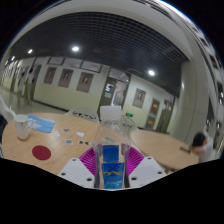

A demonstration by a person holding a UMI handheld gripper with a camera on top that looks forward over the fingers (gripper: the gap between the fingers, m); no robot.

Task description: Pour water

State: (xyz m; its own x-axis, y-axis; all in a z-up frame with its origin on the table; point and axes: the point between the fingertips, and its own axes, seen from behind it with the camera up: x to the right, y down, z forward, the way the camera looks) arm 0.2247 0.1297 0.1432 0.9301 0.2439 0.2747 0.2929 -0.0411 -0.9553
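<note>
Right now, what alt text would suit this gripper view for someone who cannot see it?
A clear plastic water bottle with a blue label stands gripped between the jaws' purple pads, lifted above a light wooden table. Beyond sit a white cup and a dark red round coaster.

My hand-held gripper (111, 168) reaches forward along the line of sight, its two fingers rising from the bottom of the gripper view. The left finger (78, 170) and the right finger (148, 170) show as pale, angled blocks that slope inward toward each other. Each carries a magenta pad (90, 160) on its inner face, ribbed in fine lines. The pads stand close in, and both seem to press on what sits between them, though contact is hard to confirm here. The gripper sits level, tilted neither way.
</note>
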